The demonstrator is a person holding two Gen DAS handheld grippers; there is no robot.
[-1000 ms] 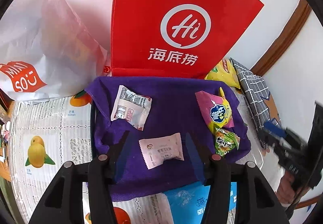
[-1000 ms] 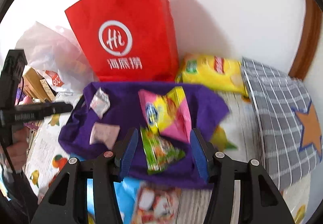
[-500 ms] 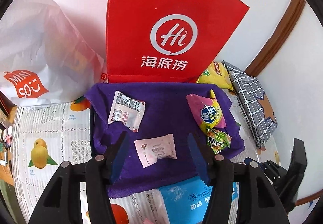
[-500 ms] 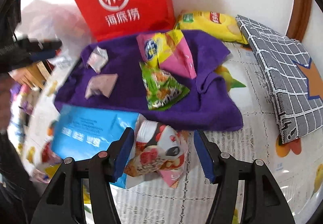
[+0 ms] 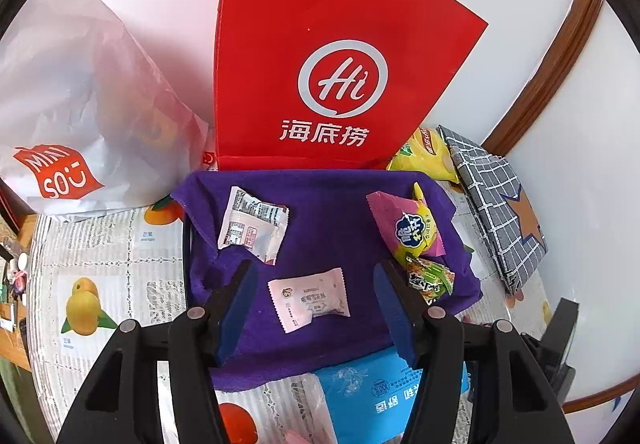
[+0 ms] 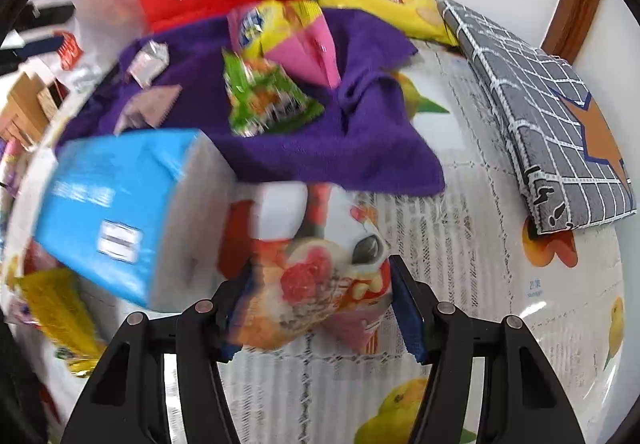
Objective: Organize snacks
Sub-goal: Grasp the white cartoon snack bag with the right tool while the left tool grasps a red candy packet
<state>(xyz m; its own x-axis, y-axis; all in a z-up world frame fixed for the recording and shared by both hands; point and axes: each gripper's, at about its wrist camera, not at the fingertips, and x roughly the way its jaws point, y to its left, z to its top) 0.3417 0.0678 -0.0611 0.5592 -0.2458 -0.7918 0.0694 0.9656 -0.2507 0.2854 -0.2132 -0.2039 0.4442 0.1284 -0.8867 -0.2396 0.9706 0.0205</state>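
Straddling a white-and-red snack packet (image 6: 320, 276) on the desk (image 6: 500, 284), the right gripper (image 6: 320, 308) points steeply down; its fingers (image 6: 406, 312) stand apart either side of the packet. The view is blurred, so pad contact cannot be confirmed, and no grip is judged yet. The packet lies just beside a blue tissue pack (image 6: 120, 212), which crowds the left finger, presumably the reason for approaching from the open right side.

The left gripper (image 5: 316, 304) hovers over the purple towel (image 5: 328, 212), fingers (image 5: 236, 304) apart and holding nothing, framing a pale pink sachet (image 5: 310, 298) below them. A white sachet (image 5: 252, 224) lies further back on the towel, a pink-and-yellow chip bag (image 5: 408, 224) and a green snack pack (image 5: 430, 278) to the right.

The towel appears to serve as the sorting area. A red paper bag (image 5: 320, 64) stands upright behind it against the wall, a likely destination. A yellow chip bag (image 5: 424, 154) and a folded grey checked cloth (image 5: 496, 204) lie aside.
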